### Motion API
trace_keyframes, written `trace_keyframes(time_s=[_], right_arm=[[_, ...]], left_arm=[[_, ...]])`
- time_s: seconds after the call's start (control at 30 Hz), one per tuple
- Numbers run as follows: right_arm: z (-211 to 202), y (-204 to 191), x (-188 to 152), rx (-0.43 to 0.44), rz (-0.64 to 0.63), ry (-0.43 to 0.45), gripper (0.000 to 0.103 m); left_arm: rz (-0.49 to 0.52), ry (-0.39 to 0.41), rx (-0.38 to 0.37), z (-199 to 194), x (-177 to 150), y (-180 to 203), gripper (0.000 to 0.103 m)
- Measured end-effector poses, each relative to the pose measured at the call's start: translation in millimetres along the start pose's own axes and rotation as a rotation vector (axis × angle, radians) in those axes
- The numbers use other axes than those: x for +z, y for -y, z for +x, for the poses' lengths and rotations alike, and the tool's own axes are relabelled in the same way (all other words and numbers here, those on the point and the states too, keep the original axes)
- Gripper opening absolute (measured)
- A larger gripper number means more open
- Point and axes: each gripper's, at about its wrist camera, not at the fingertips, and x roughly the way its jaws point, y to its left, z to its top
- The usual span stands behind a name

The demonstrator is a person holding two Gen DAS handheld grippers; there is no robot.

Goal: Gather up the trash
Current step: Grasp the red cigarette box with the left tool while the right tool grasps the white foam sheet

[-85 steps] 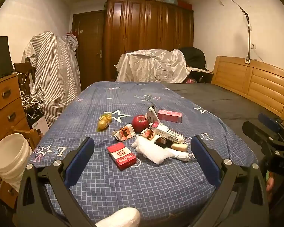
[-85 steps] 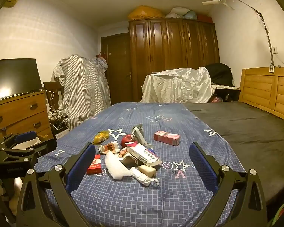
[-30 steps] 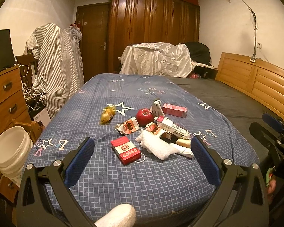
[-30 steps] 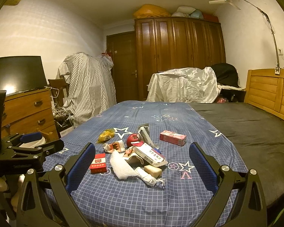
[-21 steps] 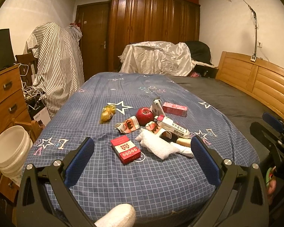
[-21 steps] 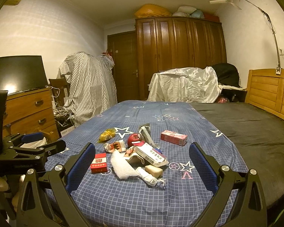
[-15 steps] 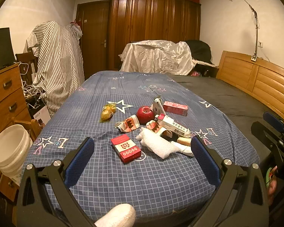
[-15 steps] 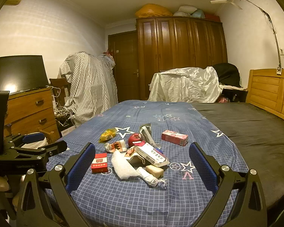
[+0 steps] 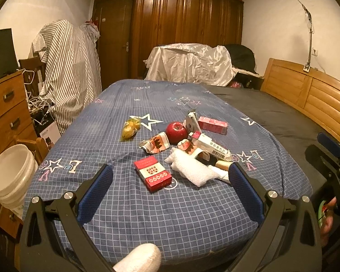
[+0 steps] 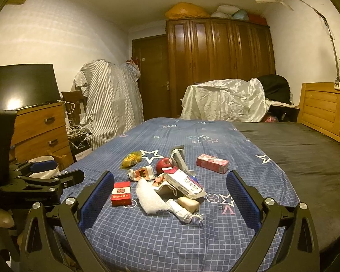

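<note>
Beside the bed, at far left, a white bucket (image 9: 10, 172) stands on the floor, likely where the trash belongs. Left gripper (image 9: 170, 181) hovers spread wide and empty over the blue checked bedspread (image 9: 170, 215), the red cigarette pack (image 9: 153, 173) nearest its reach. Take that pack first, I judge, closing across its narrow sides. Rightward lie the bubble wrap (image 9: 192, 170), crumpled wrapper (image 9: 155, 145) and apple (image 9: 176, 132); leave the apple. Right gripper (image 10: 170, 200) hovers likewise agape, holding nothing.
</note>
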Motion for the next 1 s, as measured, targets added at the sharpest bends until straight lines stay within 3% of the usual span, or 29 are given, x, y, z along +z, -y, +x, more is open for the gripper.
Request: trace_keyframes(time_s=[0.13,0.3,0.37,0.53,0.63,0.7,0.77,0.83,0.9,1.0], right_arm=[[11,3,-4,0.013,-0.003,-0.028,0.099],[35,9,-14,0.021,0.000,-0.080,0.099],[47,11,-18,0.026,0.000,-0.104,0.099],[80,10,-25,0.046,-0.012,-0.161,0.099],[99,9,-29,0.060,-0.027,-0.190,0.099],[111,11,-33,0.073,-0.031,-0.209,0.099],[126,12,-38,0.087,-0.036,-0.234,0.099],[138,10,-43,0.109,-0.042,-0.260,0.099],[155,3,-48,0.142,-0.064,-0.289,0.099],[185,-15,-56,0.187,-0.128,-0.336,0.099]], left_arm=[[0.017,-0.058,0.056,32,-10,-16,0.098],[-0.023,-0.216,0.096,100,-28,-57,0.098],[-0.006,-0.269,0.086,122,-33,-60,0.098],[0.109,-0.404,-0.029,179,-40,-47,0.098],[0.139,-0.466,0.017,208,-45,-59,0.098],[0.076,-0.458,0.036,205,-41,-80,0.098],[0.041,-0.420,0.164,199,-35,-105,0.098],[-0.069,-0.383,0.265,189,-29,-144,0.098],[-0.154,-0.380,0.233,185,-27,-161,0.097],[-0.095,-0.354,0.128,176,-19,-137,0.097]])
